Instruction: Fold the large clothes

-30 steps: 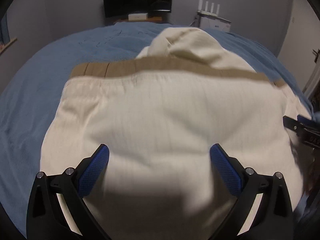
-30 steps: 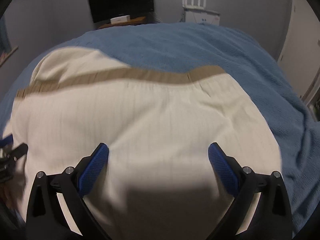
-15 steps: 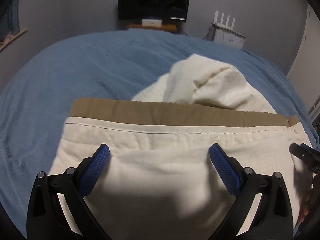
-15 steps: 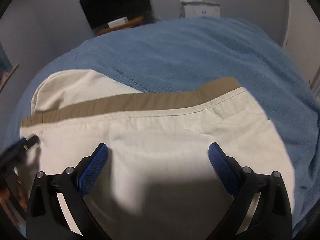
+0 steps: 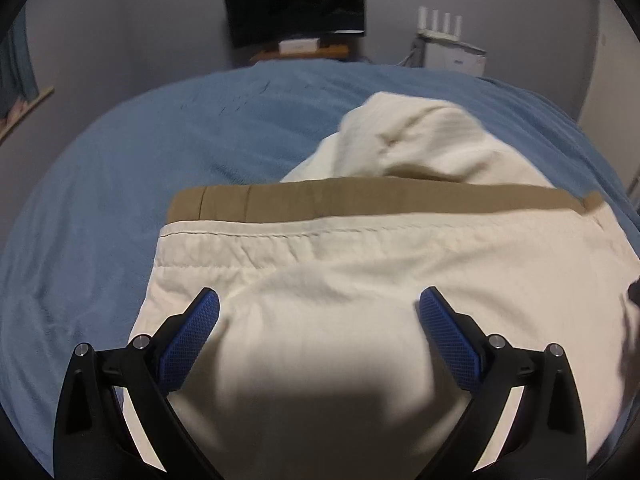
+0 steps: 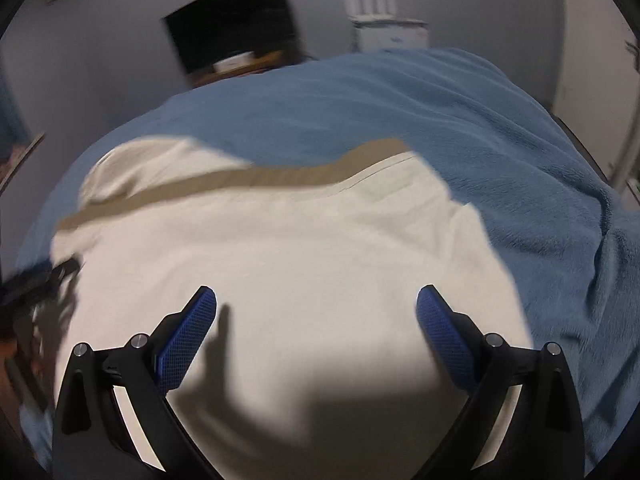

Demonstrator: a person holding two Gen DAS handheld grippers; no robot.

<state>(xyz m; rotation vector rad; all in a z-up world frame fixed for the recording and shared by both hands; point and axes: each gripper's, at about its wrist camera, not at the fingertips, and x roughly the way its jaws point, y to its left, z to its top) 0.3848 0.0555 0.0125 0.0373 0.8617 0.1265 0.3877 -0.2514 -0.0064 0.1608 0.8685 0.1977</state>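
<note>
While both tools hang over the bed, the cream garment (image 5: 360,280) fills the lower centre of each wrist view, spread on the blue blanket (image 5: 140,152). Across the middle of the left wrist frame a tan band (image 5: 360,200) runs side to side just above a stitched cream hem, and beyond it a rumpled cream mound (image 5: 424,136) rises toward the upper right of the frame. In the right wrist view the same tan band (image 6: 248,178) slants from the left edge up toward the centre, blurred, with blue blanket (image 6: 480,128) filling the right side.

The left gripper (image 5: 319,308) has its blue-padded fingers (image 5: 192,336) spread wide apart at the bottom of its frame, nothing between them, the cloth lying beneath. The right gripper (image 6: 316,306) is likewise released, its fingers (image 6: 444,332) splayed over the cream fabric; a dark shadow falls across the cloth at the bottom of both views. At the left edge of the right wrist frame a dark blurred shape shows, too smeared to name.

Beyond the bed, at the top of the left wrist frame, a dark monitor (image 5: 296,4) stands on a wooden shelf (image 5: 304,50), and a white router (image 5: 440,20) with upright antennas sits at the upper right.
</note>
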